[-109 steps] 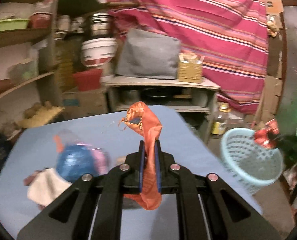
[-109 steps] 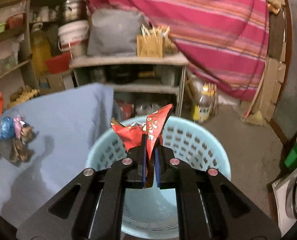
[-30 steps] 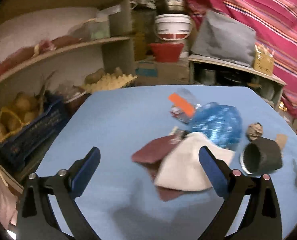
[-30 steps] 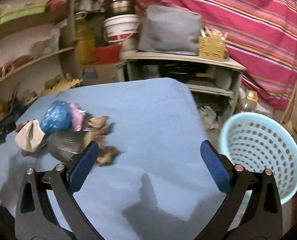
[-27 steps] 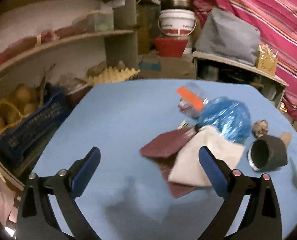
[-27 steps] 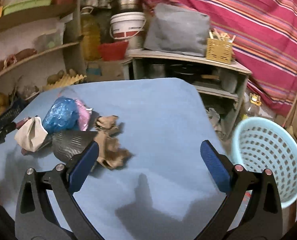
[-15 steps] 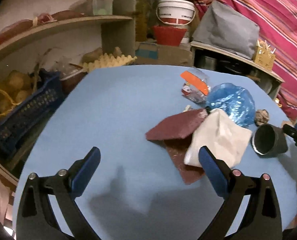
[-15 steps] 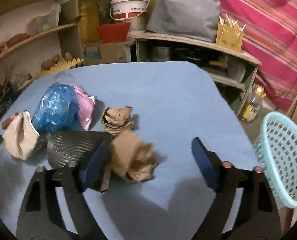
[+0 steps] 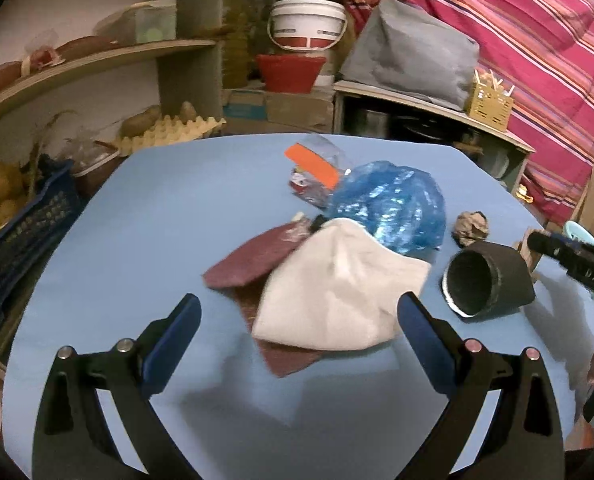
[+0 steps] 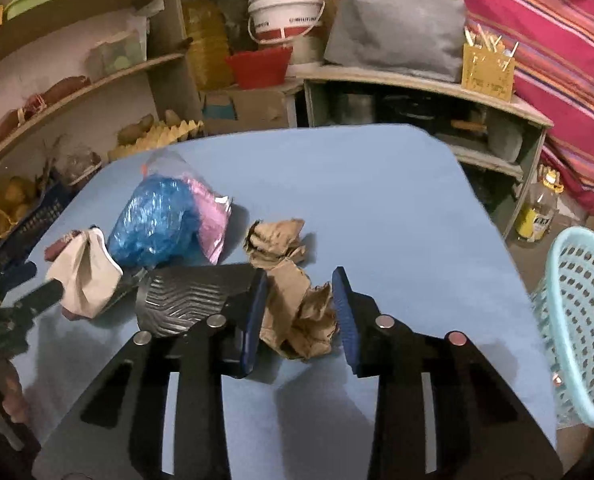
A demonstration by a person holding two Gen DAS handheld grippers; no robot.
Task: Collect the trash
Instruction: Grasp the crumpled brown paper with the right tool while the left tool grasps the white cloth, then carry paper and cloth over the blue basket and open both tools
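Trash lies heaped on the blue table (image 9: pixel 157 200). My left gripper (image 9: pixel 297 308) hangs open over a white crumpled piece (image 9: pixel 337 292) resting on a maroon sheet (image 9: pixel 249 256). Behind these are a blue plastic bag (image 9: pixel 393 204) and a clear wrapper with an orange label (image 9: pixel 313 164). A black cup (image 9: pixel 489 284) lies on its side. My right gripper (image 10: pixel 299 304) is closing on a crumpled brown paper (image 10: pixel 297 316), with both pads against it. A second brown paper ball (image 10: pixel 277 240) and a pink wrapper (image 10: pixel 213 216) sit just beyond.
A pale blue perforated basket (image 10: pixel 577 320) stands on the floor off the table's right edge. Shelves with potatoes and an egg tray (image 9: pixel 169 132) run along the left. A low shelf unit (image 10: pixel 417 80) and a striped cloth are behind the table.
Both grippers held wrappers earlier and now do not. Over the last second the right gripper moved in on the brown paper and its jaws narrowed around it. The left gripper drew closer to the white piece.
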